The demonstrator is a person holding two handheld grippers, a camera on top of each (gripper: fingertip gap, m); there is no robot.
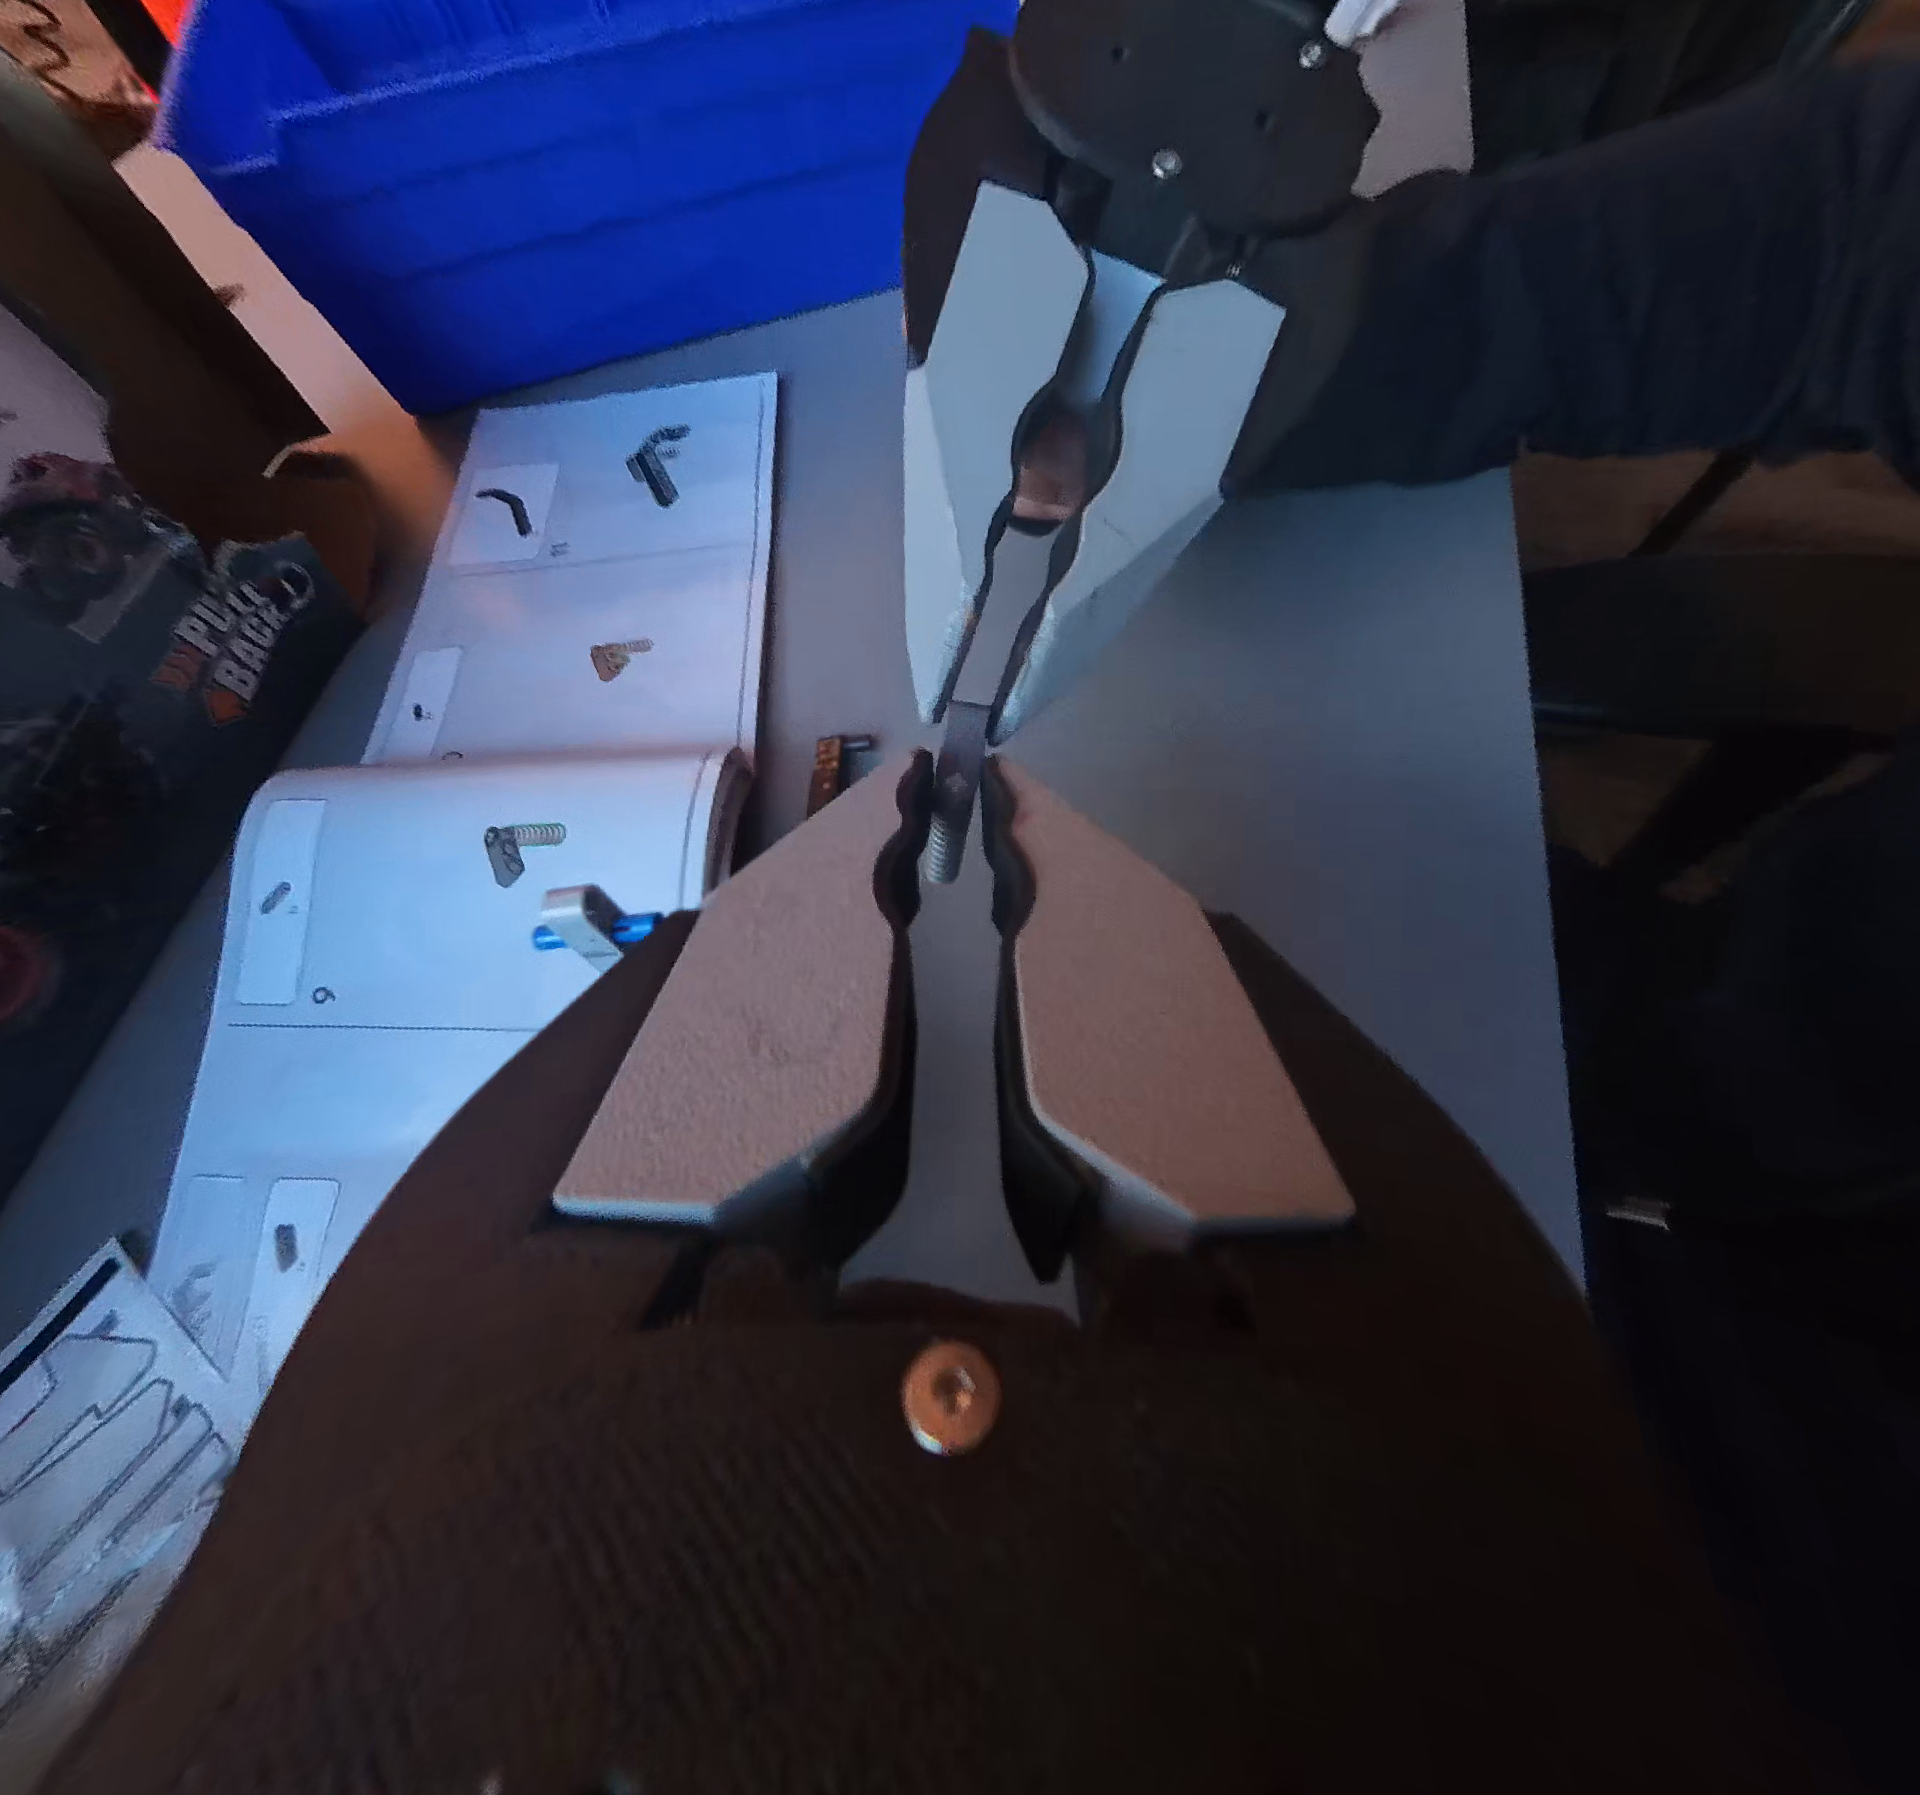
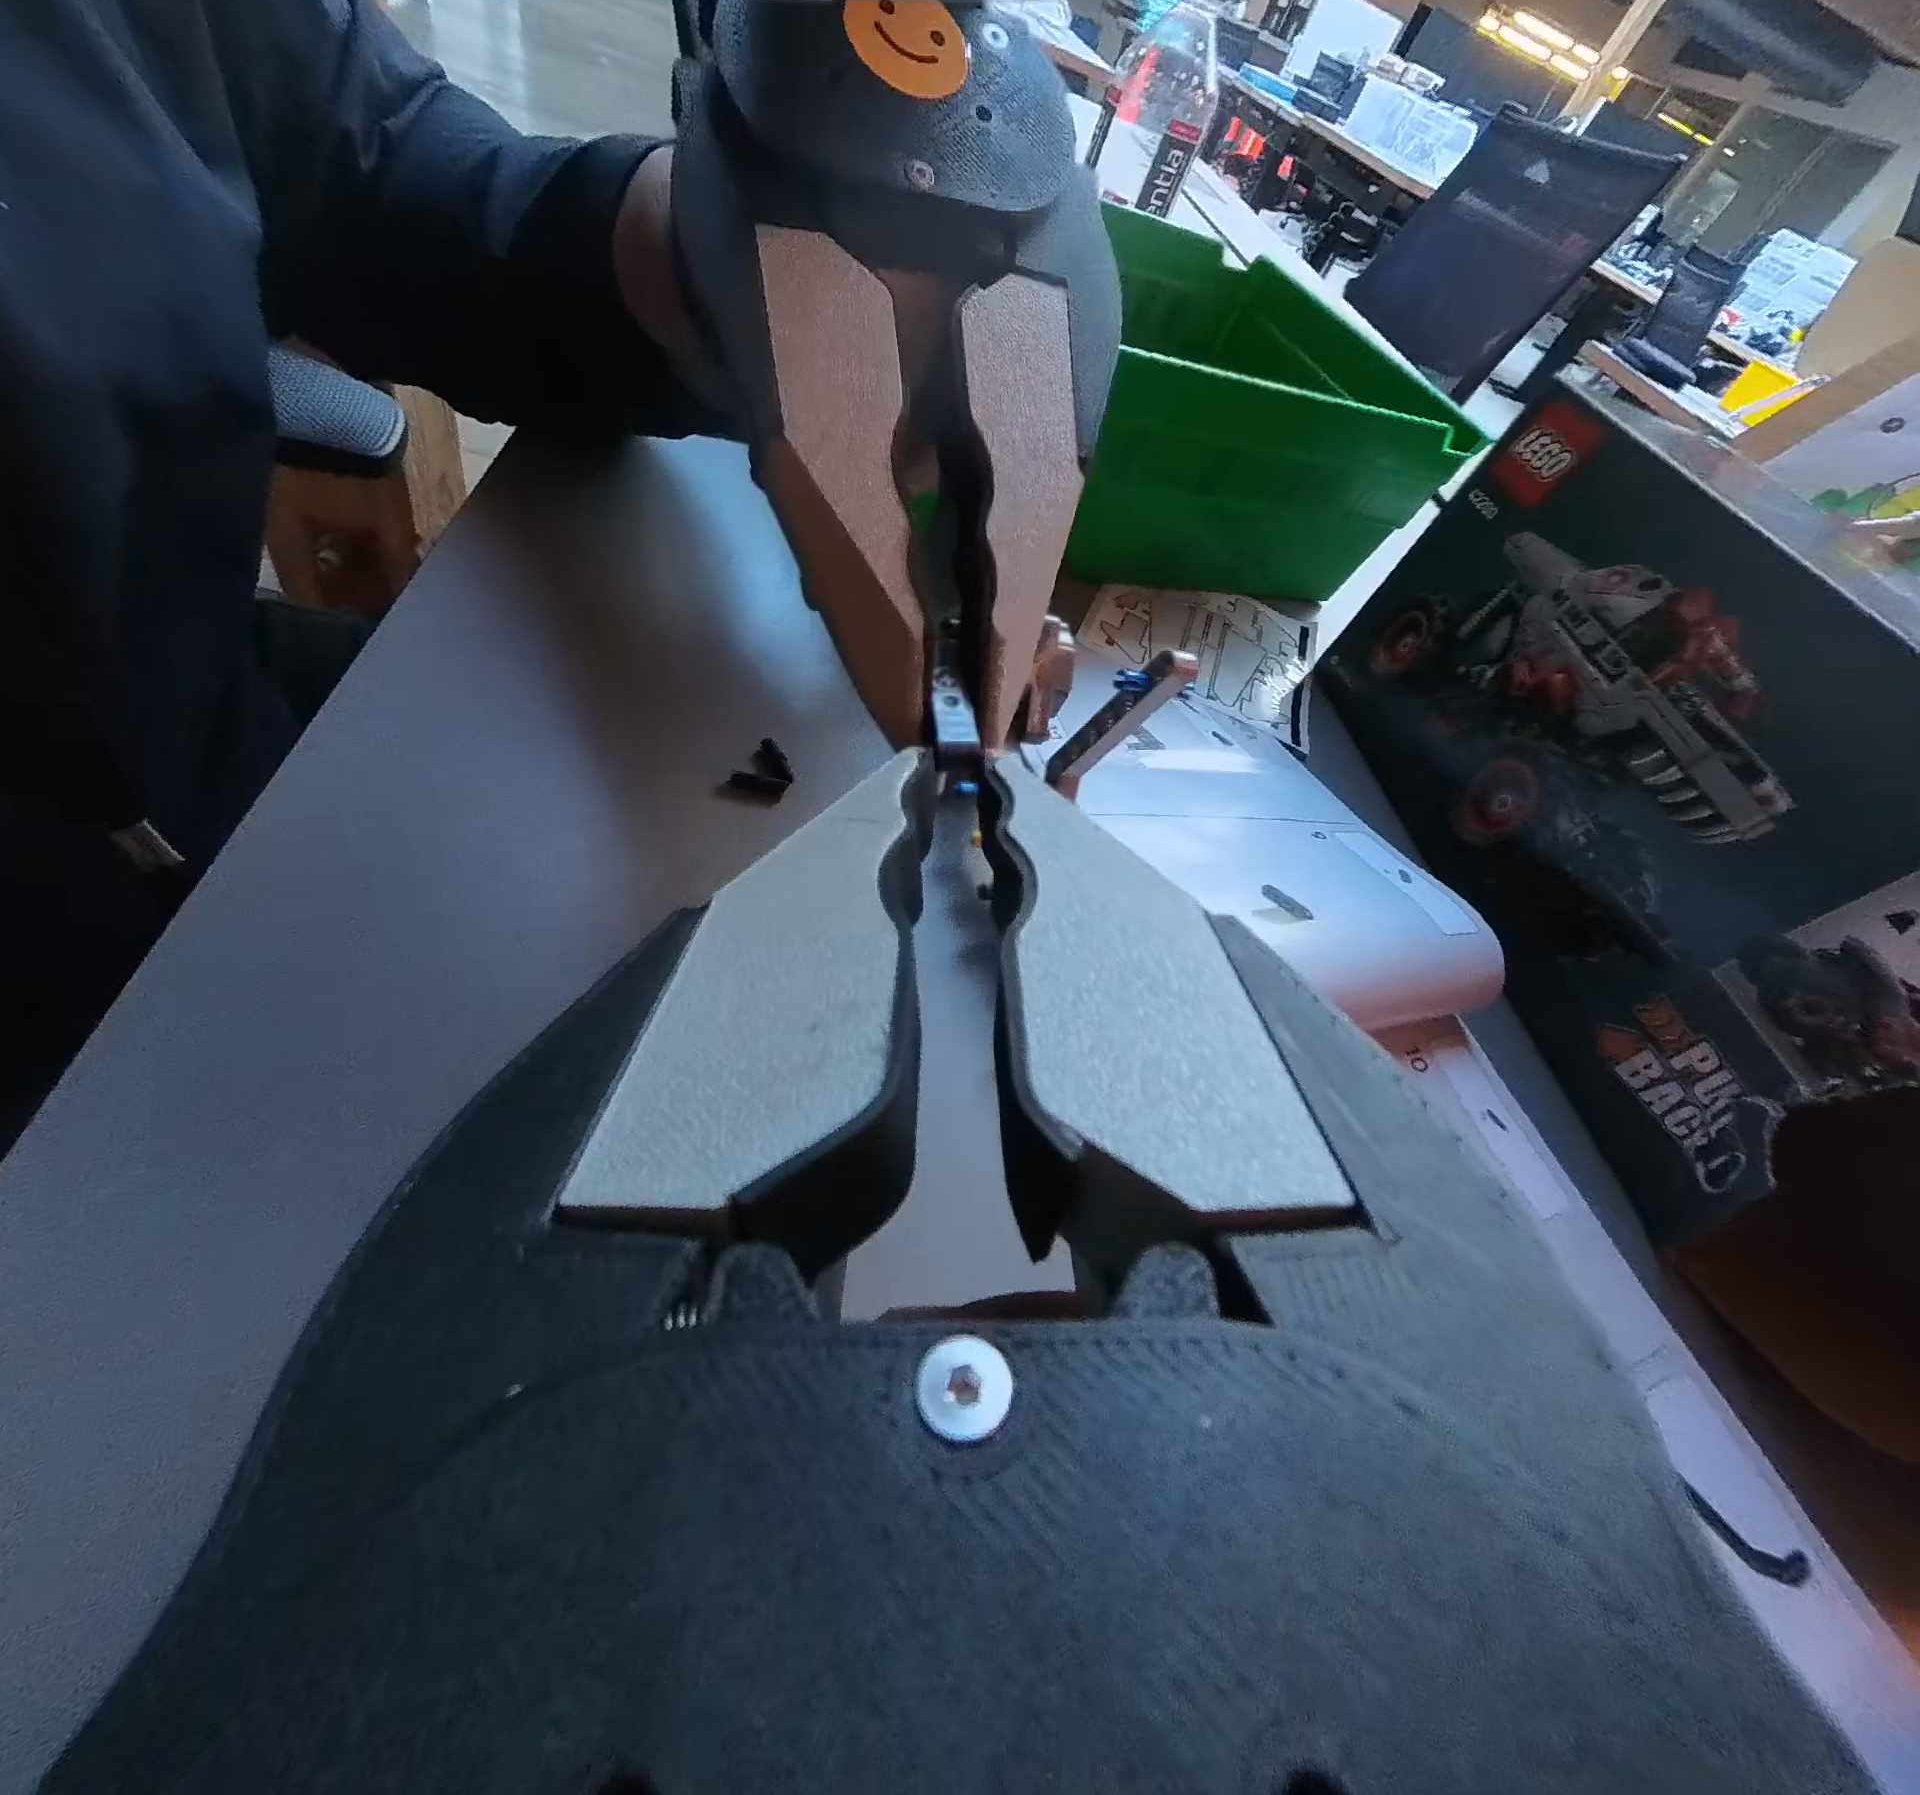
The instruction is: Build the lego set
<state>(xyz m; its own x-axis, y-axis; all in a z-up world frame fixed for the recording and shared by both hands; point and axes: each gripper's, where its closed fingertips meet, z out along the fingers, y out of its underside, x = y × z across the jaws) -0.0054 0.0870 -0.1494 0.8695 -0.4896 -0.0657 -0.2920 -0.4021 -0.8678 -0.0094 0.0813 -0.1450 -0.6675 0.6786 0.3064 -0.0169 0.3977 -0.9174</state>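
My left gripper (image 1: 954,771) and my right gripper (image 1: 971,719) meet tip to tip above the grey table (image 1: 1299,706). Both are shut on one small dark grey lego piece (image 1: 961,756). A ridged grey screw-like part (image 1: 940,852) sticks out of the piece and lies between my left fingers. In the right wrist view my right gripper (image 2: 954,777) faces the left gripper (image 2: 961,722), and the piece (image 2: 954,717) looks black between them. The open instruction booklet (image 1: 582,602) lies left of the grippers.
A grey beam with blue pins (image 1: 587,919) rests on the booklet. A small brown and black part (image 1: 836,769) and black pins (image 2: 764,769) lie on the table. Blue bins (image 1: 582,135), a green bin (image 2: 1247,457), the lego box (image 2: 1621,706) and a sticker sheet (image 2: 1195,644) surround the work area. Only a small space, under 4 cm, lies between the two pairs of fingers.
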